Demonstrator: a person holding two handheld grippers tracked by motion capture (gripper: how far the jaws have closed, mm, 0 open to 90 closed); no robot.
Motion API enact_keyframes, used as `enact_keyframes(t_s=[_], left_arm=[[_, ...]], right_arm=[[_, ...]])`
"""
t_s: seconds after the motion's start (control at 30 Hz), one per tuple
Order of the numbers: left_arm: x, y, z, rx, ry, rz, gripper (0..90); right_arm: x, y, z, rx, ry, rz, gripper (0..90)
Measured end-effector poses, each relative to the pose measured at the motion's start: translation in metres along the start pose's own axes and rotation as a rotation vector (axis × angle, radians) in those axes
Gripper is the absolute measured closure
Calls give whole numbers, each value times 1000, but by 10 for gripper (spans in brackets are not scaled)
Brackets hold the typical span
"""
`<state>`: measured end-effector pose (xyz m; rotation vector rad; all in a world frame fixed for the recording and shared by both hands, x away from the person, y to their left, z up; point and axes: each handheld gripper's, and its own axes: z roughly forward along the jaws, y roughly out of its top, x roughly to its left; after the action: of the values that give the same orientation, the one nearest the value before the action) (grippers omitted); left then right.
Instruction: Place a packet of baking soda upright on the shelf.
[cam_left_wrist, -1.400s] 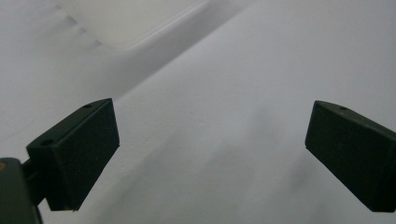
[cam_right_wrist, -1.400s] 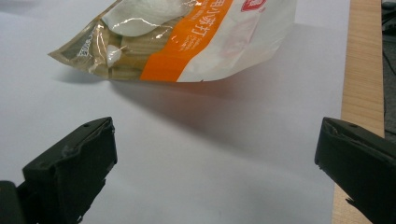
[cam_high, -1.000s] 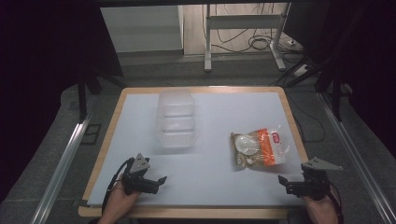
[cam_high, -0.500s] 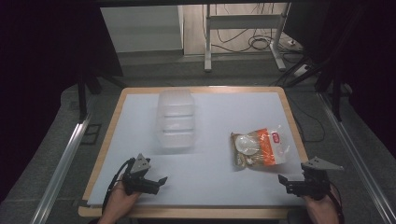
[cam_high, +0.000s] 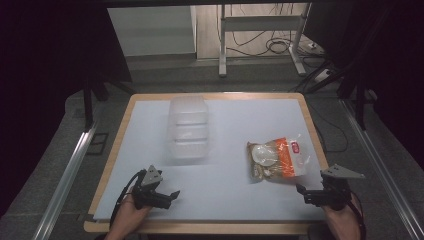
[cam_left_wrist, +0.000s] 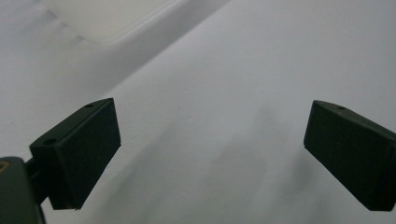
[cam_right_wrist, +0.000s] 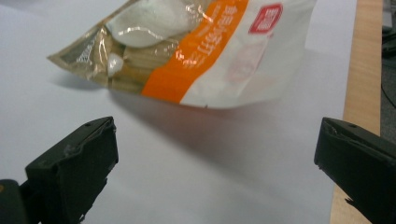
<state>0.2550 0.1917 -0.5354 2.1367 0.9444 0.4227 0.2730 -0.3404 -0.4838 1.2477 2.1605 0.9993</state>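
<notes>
1. Two hand-held grippers sit at the near edge of the table (cam_high: 220, 102), each with jaws spread wide and nothing between them.
2. Left gripper (cam_high: 172, 194): held low over the white table cover near the front-left corner. In the left gripper view (cam_left_wrist: 210, 140) only bare white surface lies between the jaws; a corner of the clear plastic container (cam_left_wrist: 107, 18) shows ahead at upper left, well apart from the jaws.
3. Right gripper (cam_high: 302, 192): held at the front-right corner, near the wooden rim. In the right gripper view (cam_right_wrist: 215, 158) its jaws point at the snack bag (cam_right_wrist: 196, 51), which lies just ahead, not touched.
4. Snack bag (cam_high: 276, 159): clear with an orange band and a red label, lying flat on the right half of the table.
5. Clear plastic container (cam_high: 188, 127): stands left of centre, towards the far edge, well apart from the bag.
</notes>
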Motion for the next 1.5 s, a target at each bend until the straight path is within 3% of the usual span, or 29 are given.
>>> enact_keyframes(t_s=[0.2,0.27,0.57,0.73,1.03,1.37,1.47,1.5], left_arm=[[0,0,0,-1,-1,1,39],[0,0,0,-1,0,0,39],[0,0,2,6,1,2,40],[-1,1,2,13,4,9,41],[-1,1,3,20,8,10,41],[-1,0,4,25,10,8,43],[-1,0,4,25,10,8,43],[-1,0,4,27,10,11,43]], right_arm=[[-1,5,5,12,-10,-14,10],[-3,6,9,20,5,20,14],[-3,16,16,29,-8,41,29],[-9,20,21,48,27,48,44],[-22,29,26,47,46,84,66],[-32,48,50,78,59,75,147],[-34,49,54,87,66,84,167],[-35,51,58,93,82,107,186]])
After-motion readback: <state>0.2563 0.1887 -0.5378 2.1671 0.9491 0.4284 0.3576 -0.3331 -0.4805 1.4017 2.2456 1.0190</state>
